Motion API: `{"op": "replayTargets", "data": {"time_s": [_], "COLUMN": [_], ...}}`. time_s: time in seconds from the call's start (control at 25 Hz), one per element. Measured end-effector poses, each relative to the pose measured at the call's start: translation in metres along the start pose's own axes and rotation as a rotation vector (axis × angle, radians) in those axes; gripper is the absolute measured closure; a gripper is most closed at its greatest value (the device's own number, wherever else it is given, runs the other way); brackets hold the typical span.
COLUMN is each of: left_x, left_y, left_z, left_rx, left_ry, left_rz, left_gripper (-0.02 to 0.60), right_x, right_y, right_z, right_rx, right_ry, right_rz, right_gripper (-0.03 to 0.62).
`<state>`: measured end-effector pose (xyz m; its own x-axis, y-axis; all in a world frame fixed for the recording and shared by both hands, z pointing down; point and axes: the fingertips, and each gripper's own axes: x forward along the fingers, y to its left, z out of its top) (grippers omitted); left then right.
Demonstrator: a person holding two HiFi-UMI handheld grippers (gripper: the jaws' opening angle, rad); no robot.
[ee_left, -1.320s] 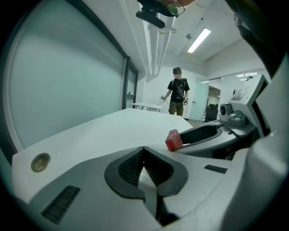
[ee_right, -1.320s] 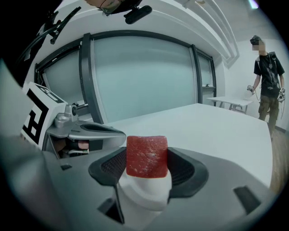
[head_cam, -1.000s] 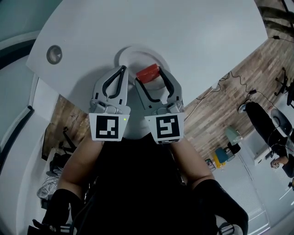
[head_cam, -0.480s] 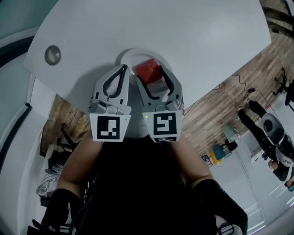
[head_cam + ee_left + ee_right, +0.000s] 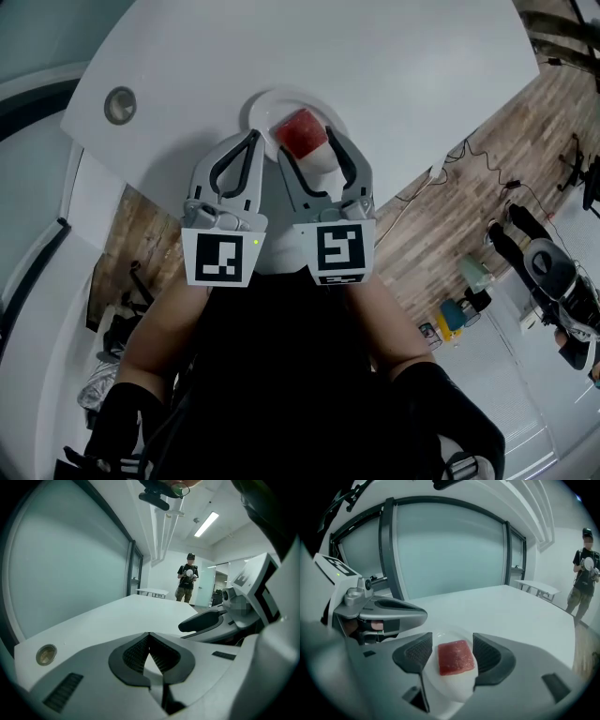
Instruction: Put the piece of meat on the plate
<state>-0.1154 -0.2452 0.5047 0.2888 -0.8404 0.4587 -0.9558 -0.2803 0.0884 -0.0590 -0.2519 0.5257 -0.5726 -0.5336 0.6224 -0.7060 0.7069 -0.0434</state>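
Nearest the camera, the person's forearms reached forward from dark clothing, each hand behind a marker cube at the back of its tool. The left gripper rested at the near edge of the white table, its jaws clenched tip to tip with nothing between them, idle beside its partner.

Just to its right, the right gripper stood over the white plate with its jaws released and spread. The red piece of meat lay flat on the plate between the two ribbed pads. A sliver of plate showed on its left side, and its right edge sat close against the other pad. Judged from that, the placing step appeared all but finished: the meat was down on the plate and the claw looked let go rather than clamped.

What remained seemed to be the withdrawal. The next move would call for drawing the right gripper straight back or up with its jaws kept wide, so that the near pad did not drag the slab off centre or nudge the plate.

Beyond the plate the tabletop ran bare but for a round metal insert at its left. Farther off lay the wooden floor, and a person stood at the far end of the room.
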Motion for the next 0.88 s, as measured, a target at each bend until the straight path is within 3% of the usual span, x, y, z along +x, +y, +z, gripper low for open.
{"op": "replayTargets", "data": {"time_s": [0.04, 0.12, 0.44, 0.72, 0.88], "left_x": [-0.001, -0.007, -0.059, -0.102, -0.119], "left_y": [-0.004, -0.01, -0.034, -0.056, -0.07], "left_z": [0.006, 0.016, 0.062, 0.11, 0.134], "left_rx": [0.004, 0.019, 0.04, 0.098, 0.114], "left_ry": [-0.012, -0.037, -0.162, -0.278, -0.331], "left_rz": [-0.005, -0.019, -0.071, -0.086, -0.061], "left_gripper": [0.592, 0.592, 0.592, 0.592, 0.592], "right_x": [-0.006, -0.018, -0.083, -0.144, -0.176], "right_y": [-0.002, -0.003, 0.006, 0.02, 0.022], "right_z": [0.005, 0.017, 0.062, 0.104, 0.126], "right_rx": [0.005, 0.01, 0.021, 0.047, 0.0], "right_ry": [-0.024, -0.07, -0.249, -0.446, -0.538], "right_rz": [-0.009, -0.035, -0.177, -0.192, -0.173], "right_gripper": [0.326, 0.417, 0.589, 0.591, 0.591]}}
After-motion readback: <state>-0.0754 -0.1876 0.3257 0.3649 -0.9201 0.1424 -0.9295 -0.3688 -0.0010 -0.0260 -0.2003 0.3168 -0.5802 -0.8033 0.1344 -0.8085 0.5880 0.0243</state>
